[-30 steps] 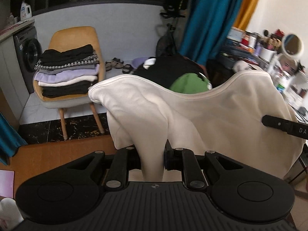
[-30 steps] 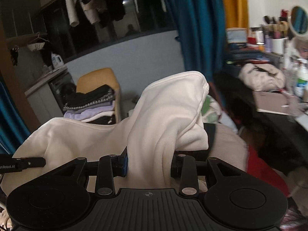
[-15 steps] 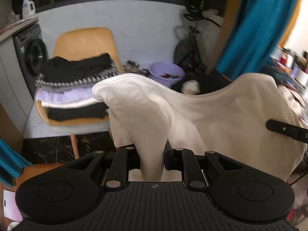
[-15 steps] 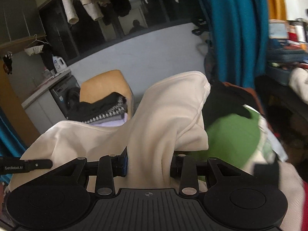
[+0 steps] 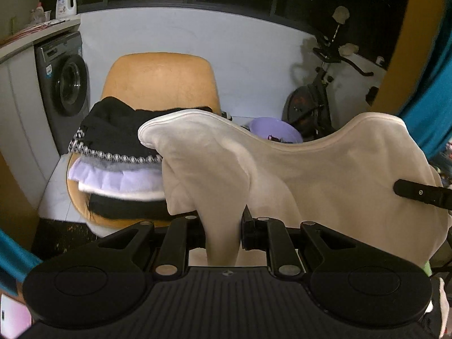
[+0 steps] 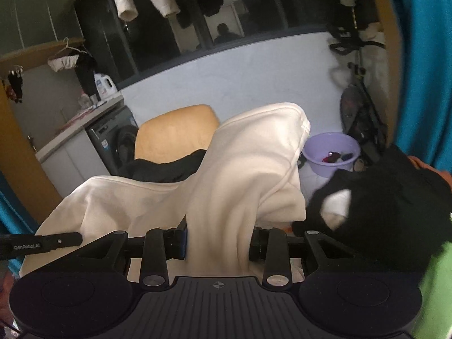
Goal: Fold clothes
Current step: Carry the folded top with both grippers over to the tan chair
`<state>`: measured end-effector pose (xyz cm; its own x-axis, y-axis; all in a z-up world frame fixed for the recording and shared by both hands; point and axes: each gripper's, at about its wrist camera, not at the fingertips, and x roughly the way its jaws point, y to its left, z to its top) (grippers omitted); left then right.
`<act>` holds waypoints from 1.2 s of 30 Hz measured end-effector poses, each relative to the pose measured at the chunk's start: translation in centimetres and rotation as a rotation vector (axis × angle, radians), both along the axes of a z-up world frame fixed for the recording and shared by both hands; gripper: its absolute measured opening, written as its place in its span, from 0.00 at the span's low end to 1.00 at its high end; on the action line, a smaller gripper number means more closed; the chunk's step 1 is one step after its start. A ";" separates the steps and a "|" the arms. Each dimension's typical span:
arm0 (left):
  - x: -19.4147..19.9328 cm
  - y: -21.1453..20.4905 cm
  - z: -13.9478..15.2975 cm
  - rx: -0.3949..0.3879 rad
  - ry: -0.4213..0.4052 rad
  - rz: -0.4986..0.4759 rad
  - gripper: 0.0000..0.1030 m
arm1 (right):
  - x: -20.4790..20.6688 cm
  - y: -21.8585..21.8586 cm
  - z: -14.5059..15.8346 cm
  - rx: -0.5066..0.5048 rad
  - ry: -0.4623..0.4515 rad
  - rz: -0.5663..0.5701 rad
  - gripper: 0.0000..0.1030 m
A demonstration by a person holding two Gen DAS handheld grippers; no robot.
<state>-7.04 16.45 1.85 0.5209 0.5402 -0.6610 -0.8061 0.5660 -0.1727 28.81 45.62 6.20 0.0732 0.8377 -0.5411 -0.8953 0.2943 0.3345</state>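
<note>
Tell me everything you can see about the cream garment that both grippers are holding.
The cream garment is a soft, thick-looking, plain off-white piece, like sweatshirt fleece, with a stitched hem along its upper edge. It hangs in the air, folded over, slung between the left gripper and the right gripper, each shut on a bunched fold. The edge sags in the middle and rises to a rounded peak above each grip. It hangs in front of a stack of folded clothes on a tan chair; whether it touches them I cannot tell.
</note>
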 end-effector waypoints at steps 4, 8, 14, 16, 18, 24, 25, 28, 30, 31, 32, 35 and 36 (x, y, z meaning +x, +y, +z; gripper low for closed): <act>-1.4 7.9 -0.3 -0.025 -0.018 -0.009 0.17 | -2.0 7.2 -0.5 -0.032 0.029 -0.046 0.30; -2.2 15.0 -0.7 -0.042 0.009 -0.046 0.17 | -5.0 15.3 -0.7 -0.105 0.010 -0.059 0.30; -3.4 24.2 -1.4 -0.059 0.028 -0.040 0.17 | -8.2 25.6 -1.8 -0.128 0.028 -0.076 0.30; -3.7 27.0 -1.6 -0.067 0.032 -0.020 0.17 | -8.6 28.9 -2.3 -0.130 0.036 -0.065 0.30; -3.7 29.8 -1.8 -0.053 0.054 -0.006 0.17 | -8.7 32.2 -2.9 -0.129 0.051 -0.055 0.30; -2.0 36.6 -2.0 -0.040 0.106 0.058 0.17 | -7.4 42.7 -3.7 -0.120 0.065 0.013 0.30; -1.5 37.8 -2.1 -0.039 0.115 0.070 0.17 | -7.0 44.5 -3.8 -0.116 0.063 0.026 0.30; -0.1 41.1 -2.4 -0.040 0.141 0.103 0.17 | -5.2 49.8 -4.1 -0.120 0.095 0.047 0.30; 1.0 43.3 -2.7 -0.046 0.155 0.122 0.17 | -3.9 53.1 -4.4 -0.130 0.120 0.058 0.30; 1.4 44.4 -3.0 -0.062 0.155 0.133 0.17 | -3.3 54.7 -4.7 -0.135 0.126 0.065 0.30; 1.8 45.5 -3.4 -0.077 0.155 0.143 0.17 | -2.8 56.1 -5.1 -0.144 0.131 0.071 0.30; 2.7 48.0 -4.6 -0.126 0.166 0.167 0.17 | -1.5 59.9 -6.4 -0.174 0.138 0.082 0.30; 3.0 48.5 -5.1 -0.136 0.177 0.166 0.17 | -1.2 60.8 -7.0 -0.183 0.139 0.086 0.30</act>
<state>-4.01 64.98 -3.26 0.3020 0.5089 -0.8061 -0.9105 0.4046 -0.0857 27.64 106.44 -0.78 -0.0796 0.7250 -0.6841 -0.8689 0.2859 0.4041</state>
